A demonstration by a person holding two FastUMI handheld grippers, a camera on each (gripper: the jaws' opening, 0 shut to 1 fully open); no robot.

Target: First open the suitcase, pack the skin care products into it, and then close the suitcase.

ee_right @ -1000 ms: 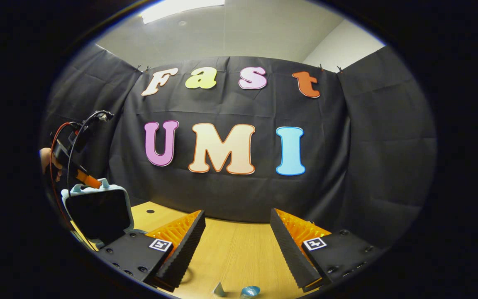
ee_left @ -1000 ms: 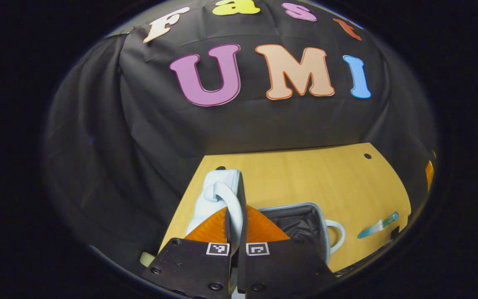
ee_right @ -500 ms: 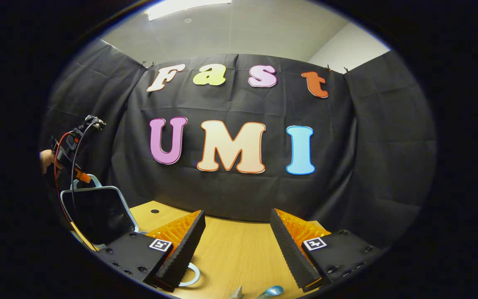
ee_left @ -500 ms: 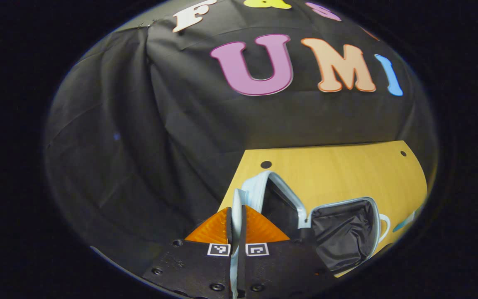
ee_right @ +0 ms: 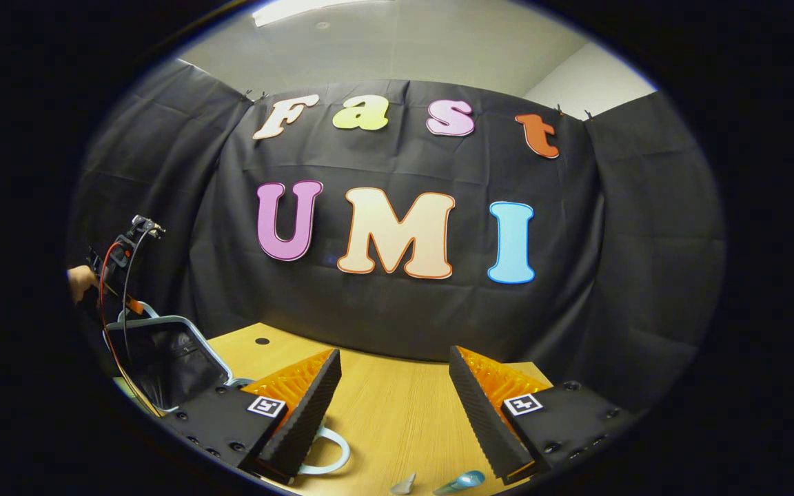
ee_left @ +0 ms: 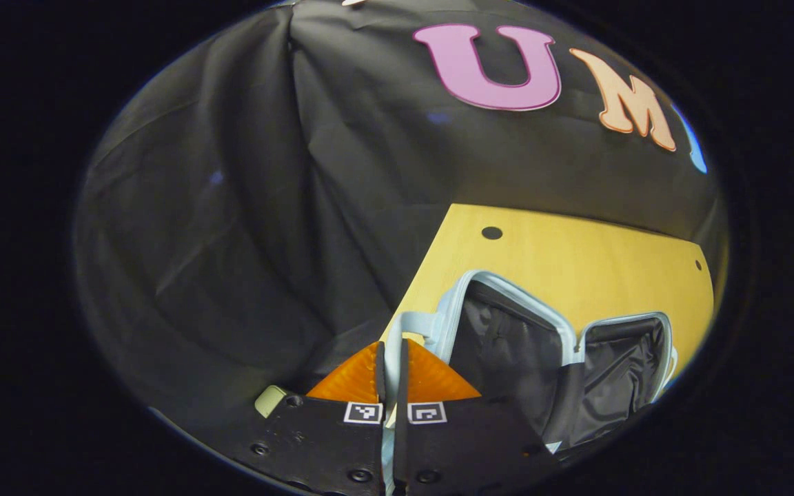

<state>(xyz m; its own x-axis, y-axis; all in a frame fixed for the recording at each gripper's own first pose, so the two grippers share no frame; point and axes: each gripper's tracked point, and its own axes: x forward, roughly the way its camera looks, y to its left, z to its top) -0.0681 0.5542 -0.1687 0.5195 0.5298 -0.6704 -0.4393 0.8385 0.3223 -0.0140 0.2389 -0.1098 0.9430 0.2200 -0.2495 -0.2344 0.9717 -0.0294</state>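
I was on the opening step. My left gripper (ee_left: 391, 358) had its fingers pinched on the pale handle (ee_left: 407, 324) of the suitcase lid (ee_left: 507, 337), which stood swung out beside the lined base (ee_left: 628, 365) on the bench (ee_left: 576, 255). My right gripper (ee_right: 390, 386) hovered with fingers spread wide and empty, a skin care tube (ee_right: 459, 482) lying just below. Next, I judged, came laying the lid flat, letting go, then picking up the tube.

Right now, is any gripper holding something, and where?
The left gripper pinches the suitcase lid by its pale handle. The right gripper holds nothing.
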